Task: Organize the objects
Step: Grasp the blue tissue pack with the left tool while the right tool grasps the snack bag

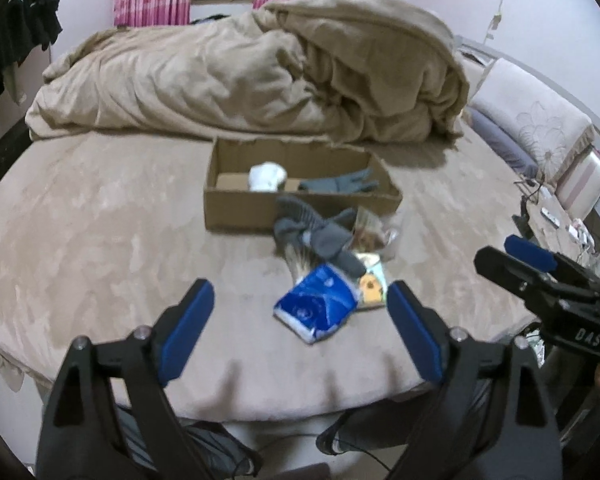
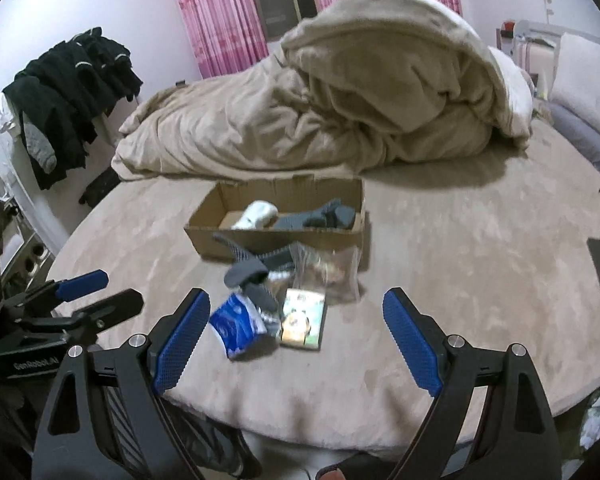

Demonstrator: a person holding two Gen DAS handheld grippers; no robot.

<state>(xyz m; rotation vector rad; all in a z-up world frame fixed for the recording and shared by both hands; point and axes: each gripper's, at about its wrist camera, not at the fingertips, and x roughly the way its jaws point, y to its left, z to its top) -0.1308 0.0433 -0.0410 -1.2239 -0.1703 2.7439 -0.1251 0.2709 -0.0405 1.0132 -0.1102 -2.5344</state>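
Beige bed [image 1: 100, 240], rumpled blanket [image 1: 260, 76] behind. Cardboard box [image 1: 236, 208] holding white sock [image 1: 266, 176] and grey glove [image 1: 340, 182]; just before it another grey glove [image 1: 316, 232], blue packet [image 1: 318, 306], possibly snack bags. Left gripper [image 1: 300, 320] and right gripper [image 2: 296, 328] spread wide, grasping nothing

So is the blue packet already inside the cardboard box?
No, the blue packet lies on the bed in front of the cardboard box, which holds only a white item and a grey glove.
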